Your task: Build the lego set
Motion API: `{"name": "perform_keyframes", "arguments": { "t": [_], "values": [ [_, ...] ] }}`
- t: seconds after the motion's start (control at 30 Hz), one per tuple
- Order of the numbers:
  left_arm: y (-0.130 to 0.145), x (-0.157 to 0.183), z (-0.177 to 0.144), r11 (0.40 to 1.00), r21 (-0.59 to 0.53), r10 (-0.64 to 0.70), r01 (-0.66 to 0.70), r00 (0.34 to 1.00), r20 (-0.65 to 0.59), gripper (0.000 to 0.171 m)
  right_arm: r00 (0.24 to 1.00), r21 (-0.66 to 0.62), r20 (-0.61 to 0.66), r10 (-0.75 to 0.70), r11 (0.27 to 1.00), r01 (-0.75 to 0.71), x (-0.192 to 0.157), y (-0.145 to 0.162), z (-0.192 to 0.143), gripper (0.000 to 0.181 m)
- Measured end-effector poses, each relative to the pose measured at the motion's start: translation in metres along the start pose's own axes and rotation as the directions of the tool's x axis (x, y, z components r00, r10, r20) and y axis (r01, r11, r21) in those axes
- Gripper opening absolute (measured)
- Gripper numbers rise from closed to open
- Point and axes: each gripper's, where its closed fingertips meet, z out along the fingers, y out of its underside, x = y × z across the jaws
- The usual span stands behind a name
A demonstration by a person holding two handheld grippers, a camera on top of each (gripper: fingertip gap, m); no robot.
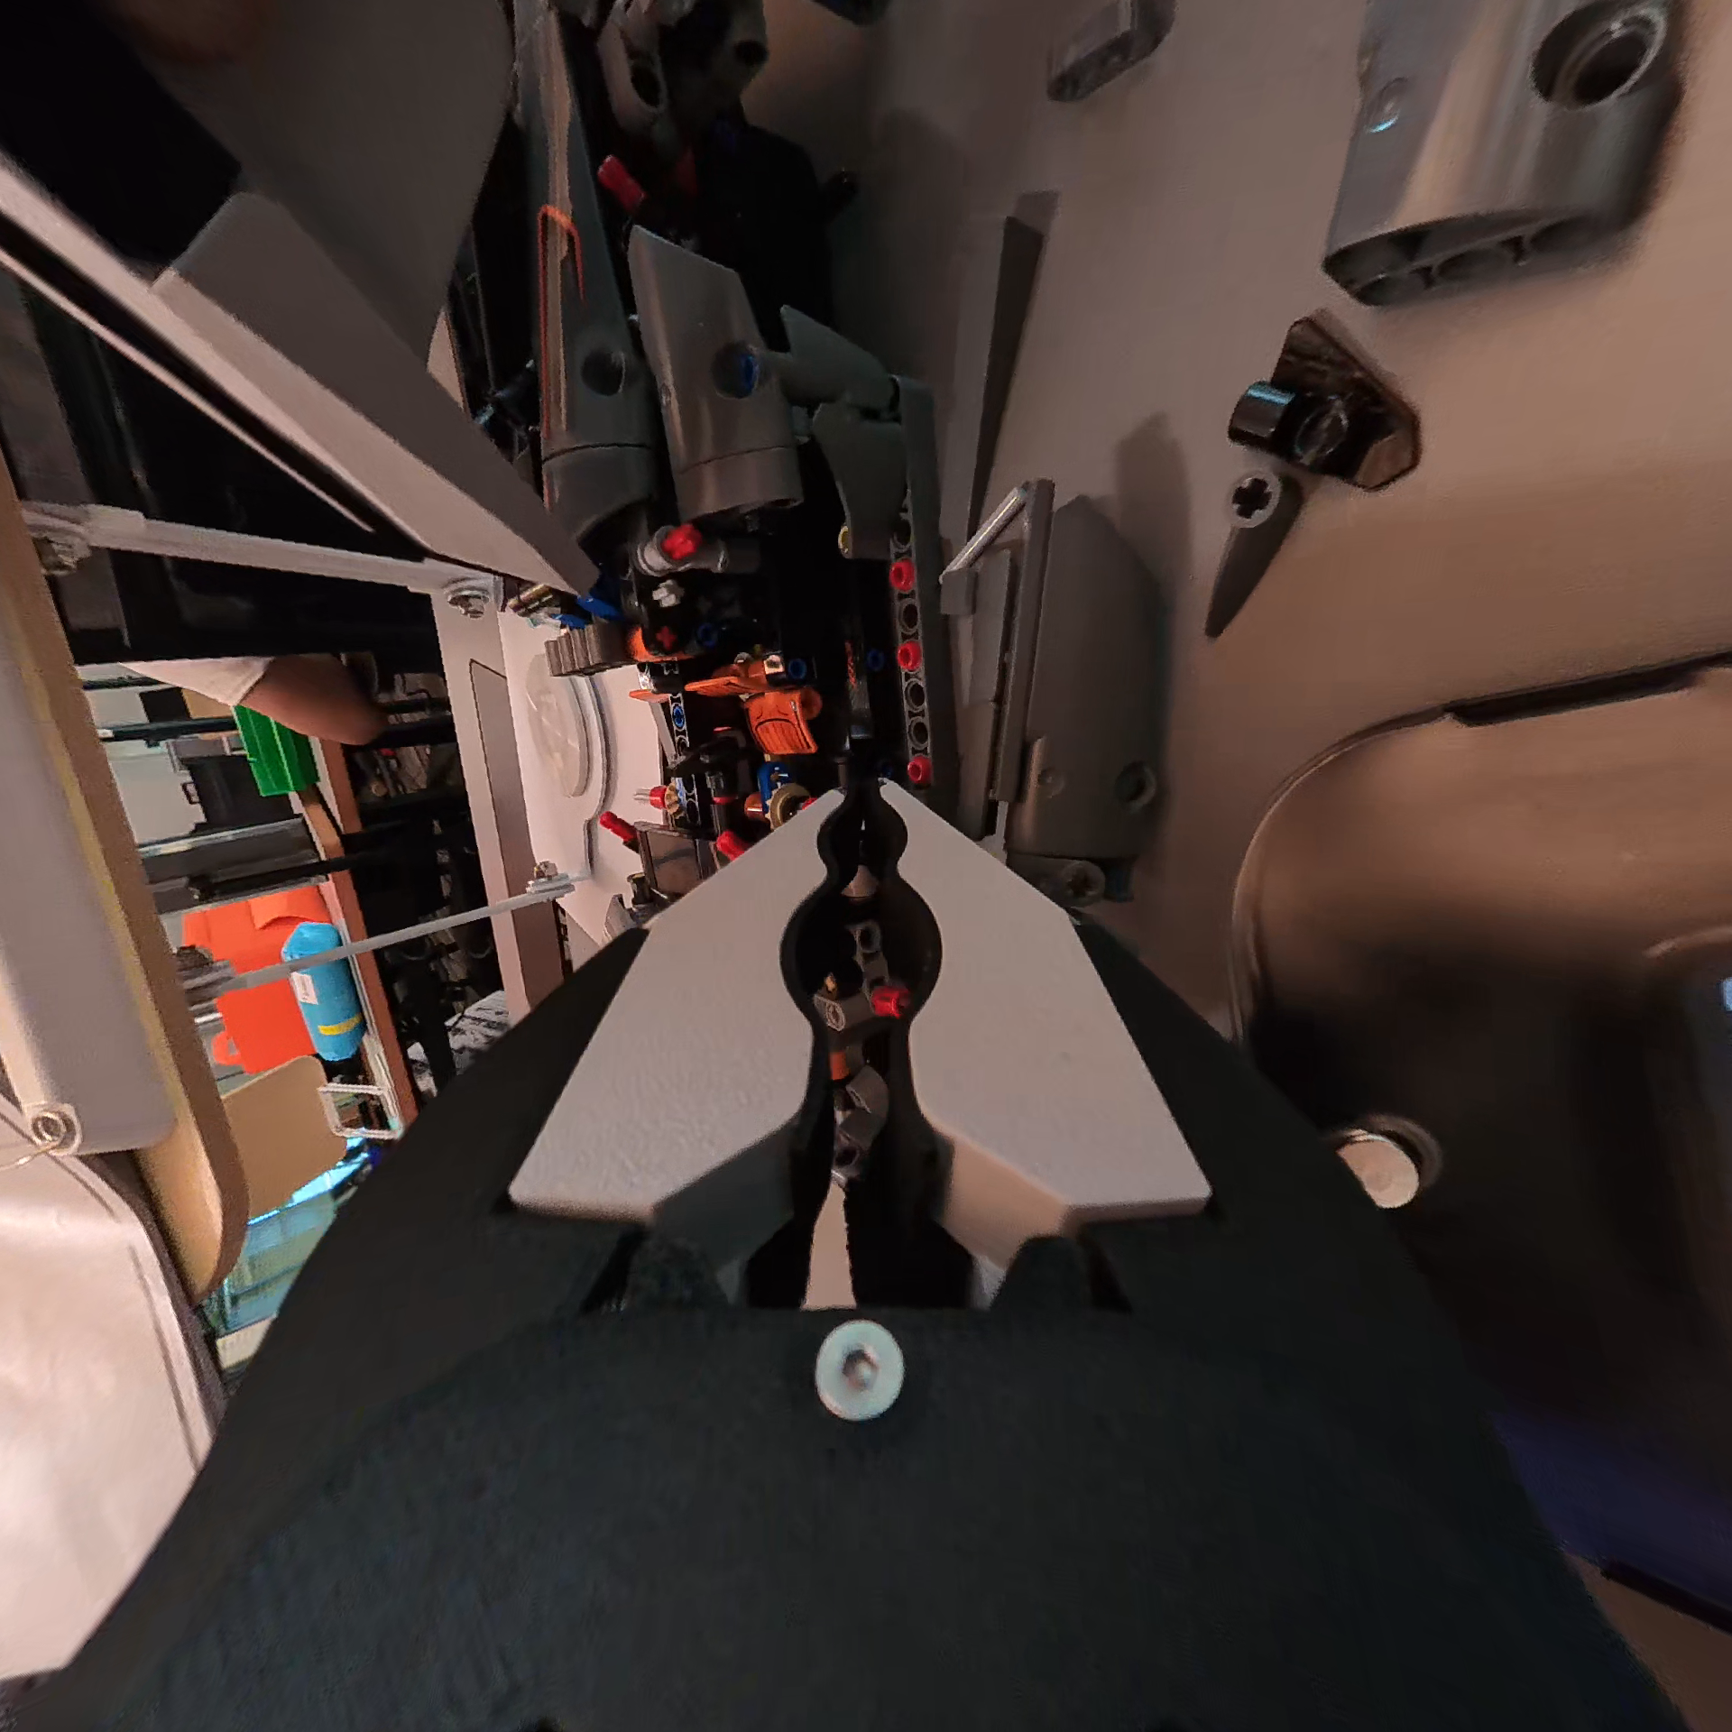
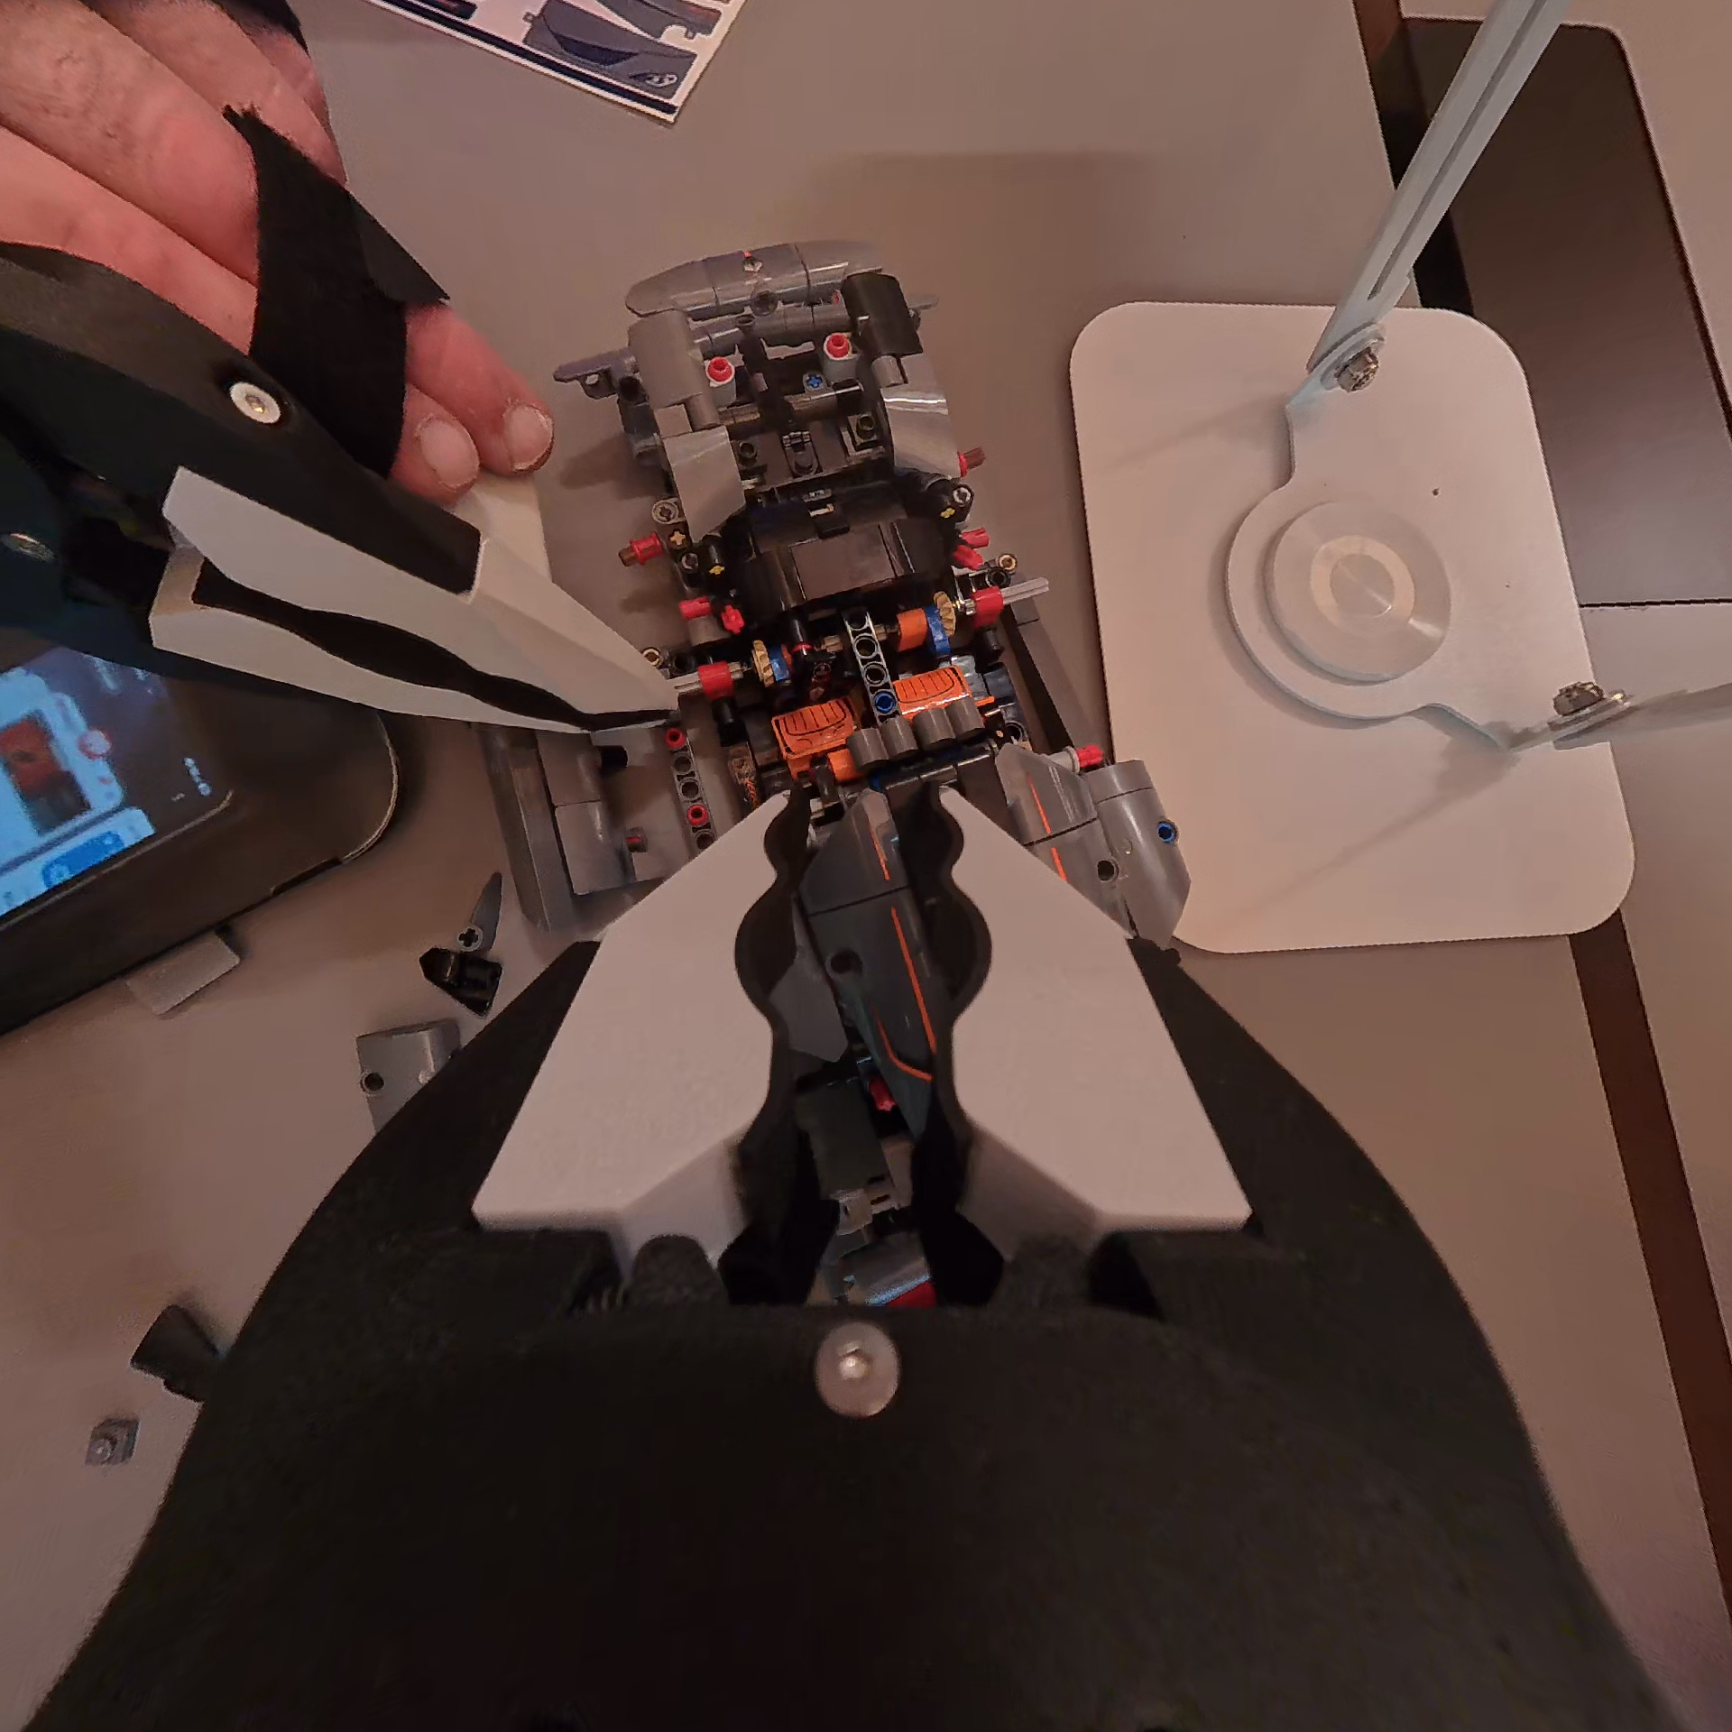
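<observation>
The lego car model (image 2: 806, 525) lies on the grey table, with orange seats (image 2: 815, 736), red pins and grey body panels. My right gripper (image 2: 867, 806) is shut on the model's dark grey panel with an orange stripe (image 2: 872, 937) at the near end. My left gripper (image 2: 661, 708) comes in from the left with its fingers closed. Its tips touch the model's left side beside a grey axle with a red bush (image 2: 712, 677). In the left wrist view the left gripper (image 1: 860, 797) is shut against the model (image 1: 768, 712). I see no loose piece between its tips.
A white base plate with metal arms (image 2: 1350, 609) lies right of the model. A tablet (image 2: 94, 797) lies at the left. Loose parts lie near it: a black connector (image 2: 459, 970), a grey pointed piece (image 2: 483, 904) and a grey panel (image 2: 403, 1054). A person's hand (image 2: 187, 187) holds the left gripper. Across from one pair of fingers to the other is roughly 7 cm.
</observation>
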Motion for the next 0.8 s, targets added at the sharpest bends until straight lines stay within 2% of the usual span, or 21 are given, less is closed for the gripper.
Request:
{"name": "perform_keyframes", "arguments": {
  "t": [0.2,0.4,0.5,0.63,0.8],
  "values": [
    [0.016,-0.002,-0.001,0.998,-0.048,-0.045,0.045,0.999,0.0,0.0,1.0,-0.004,0.0,-0.005,1.0,0.005,-0.001,0.0,0.001,0.022],
    [0.045,-0.008,-0.001,0.974,-0.126,-0.187,0.188,0.982,0.02,0.0,1.0,-0.004,-0.002,-0.01,1.0,0.01,-0.002,0.0,0.002,0.022],
    [0.057,-0.012,-0.004,0.948,-0.143,-0.28,0.284,0.959,0.053,0.004,1.0,-0.005,-0.002,-0.013,1.0,0.013,-0.003,0.0,0.003,0.022],
    [0.06,-0.017,-0.011,0.898,-0.1,-0.418,0.428,0.903,0.101,0.011,1.0,-0.002,-0.003,-0.022,1.0,0.022,-0.004,-0.002,0.003,0.022],
    [0.058,-0.008,-0.004,0.838,-0.086,-0.535,0.539,0.842,0.068,0.015,1.0,-0.007,-0.005,-0.022,1.0,0.022,-0.004,-0.001,0.004,0.022]
  ]
}}
